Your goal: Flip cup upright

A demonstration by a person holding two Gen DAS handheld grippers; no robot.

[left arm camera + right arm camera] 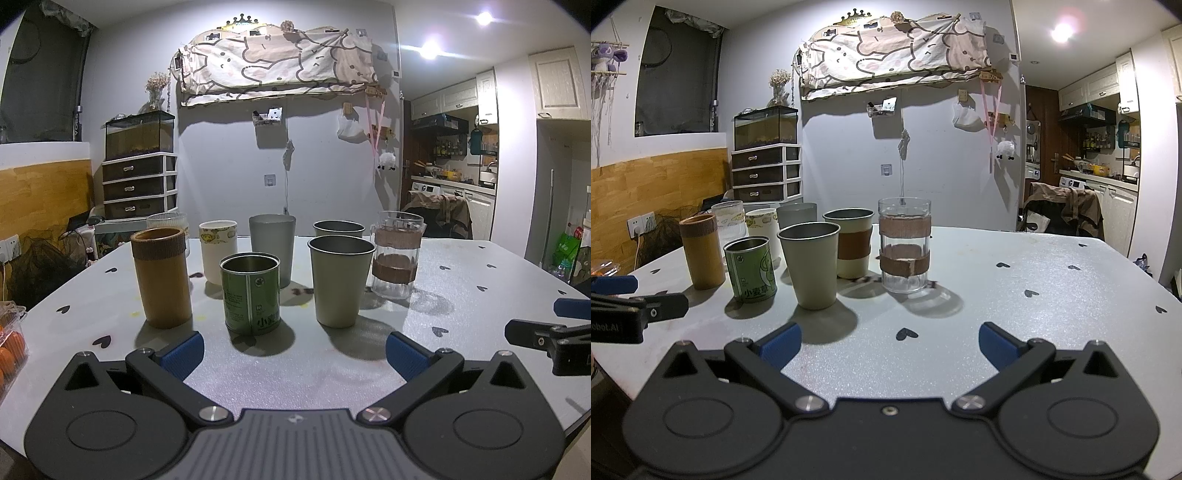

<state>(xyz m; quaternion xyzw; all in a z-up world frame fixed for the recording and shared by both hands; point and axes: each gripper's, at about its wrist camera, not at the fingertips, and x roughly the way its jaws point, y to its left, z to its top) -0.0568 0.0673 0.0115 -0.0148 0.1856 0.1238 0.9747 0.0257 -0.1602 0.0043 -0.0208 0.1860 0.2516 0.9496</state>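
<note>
Standing mouth-up, every cup on the table [461, 266] appears already righted, so the flip looks done and the next move is probably to back away, or check the far row for a missed one. The left gripper [294, 350] is spread wide and holds nothing; the green tin [250, 295] and steel tumbler [340, 282] stand just beyond its fingertips, apart from them. The right gripper [890, 343] is equally wide and empty, with the banded glass [905, 245] farther off and the tumbler to its near left.
</note>
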